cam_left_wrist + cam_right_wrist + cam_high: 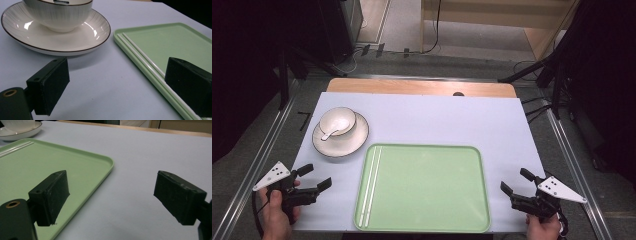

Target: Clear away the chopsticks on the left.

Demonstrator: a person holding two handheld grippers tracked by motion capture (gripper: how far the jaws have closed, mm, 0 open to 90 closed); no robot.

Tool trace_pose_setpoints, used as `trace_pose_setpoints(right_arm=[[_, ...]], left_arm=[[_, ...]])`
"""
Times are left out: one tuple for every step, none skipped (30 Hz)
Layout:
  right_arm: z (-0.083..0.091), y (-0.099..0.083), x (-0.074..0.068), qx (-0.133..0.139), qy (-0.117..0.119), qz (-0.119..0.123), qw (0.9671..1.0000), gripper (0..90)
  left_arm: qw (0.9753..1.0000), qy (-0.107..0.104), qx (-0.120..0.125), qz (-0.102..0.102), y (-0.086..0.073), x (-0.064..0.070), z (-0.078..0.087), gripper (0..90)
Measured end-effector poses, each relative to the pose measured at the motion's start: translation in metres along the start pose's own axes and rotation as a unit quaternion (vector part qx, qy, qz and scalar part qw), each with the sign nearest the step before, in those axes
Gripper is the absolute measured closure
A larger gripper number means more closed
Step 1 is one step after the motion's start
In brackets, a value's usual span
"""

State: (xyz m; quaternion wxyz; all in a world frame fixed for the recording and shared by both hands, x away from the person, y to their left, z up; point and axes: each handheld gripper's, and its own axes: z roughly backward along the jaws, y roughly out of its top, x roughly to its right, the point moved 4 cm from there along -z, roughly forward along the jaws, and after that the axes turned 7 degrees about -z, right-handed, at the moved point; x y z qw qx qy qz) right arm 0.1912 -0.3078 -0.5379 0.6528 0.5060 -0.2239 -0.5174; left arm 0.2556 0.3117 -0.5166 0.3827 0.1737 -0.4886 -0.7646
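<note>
A white bowl [337, 121] with a white spoon [335, 128] in it stands on a white plate [341, 142] at the table's left. A green tray [432, 190] lies in the front middle, with a pair of white chopsticks [371, 183] along its left side. My left gripper [315, 176] is open near the front left corner, between plate and tray. My right gripper [516, 181] is open just right of the tray. In the left gripper view the plate [75, 40] and chopsticks [147, 62] lie ahead of the jaws. The right gripper view shows the tray [50, 160] corner.
The table [437, 120] has a pale lilac top with a wooden strip along its far edge. Metal rails run down both sides. Dark stands and cables sit on the floor beyond the table.
</note>
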Motion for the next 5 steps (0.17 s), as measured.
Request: trace_pose_setpoints(right_arm=[[0.0003, -0.0002, 0.0005, -0.002, 0.0, -0.001, 1.0, 13.1], [0.0006, -0.0003, 0.0012, -0.003, -0.001, -0.001, 1.0, 13.1], [0.0008, -0.0005, 0.0016, -0.003, -0.001, -0.003, 1.0, 13.1], [0.0009, -0.0006, 0.0022, -0.003, -0.001, -0.003, 1.0, 13.1], [0.0008, -0.0008, 0.0028, -0.004, 0.0, -0.002, 1.0, 13.1]], left_arm=[[1.0, -0.002, 0.0, 0.001, -0.0001, 0.0001, -0.0004, 6.4], [1.0, -0.002, 0.0, 0.002, 0.0, 0.0001, -0.0007, 6.4], [1.0, -0.002, 0.0, 0.002, 0.0, -0.0001, -0.001, 6.4], [1.0, -0.002, -0.001, 0.004, -0.0002, -0.0001, -0.0012, 6.4], [1.0, -0.001, -0.002, 0.004, -0.0005, -0.0004, -0.0015, 6.4]])
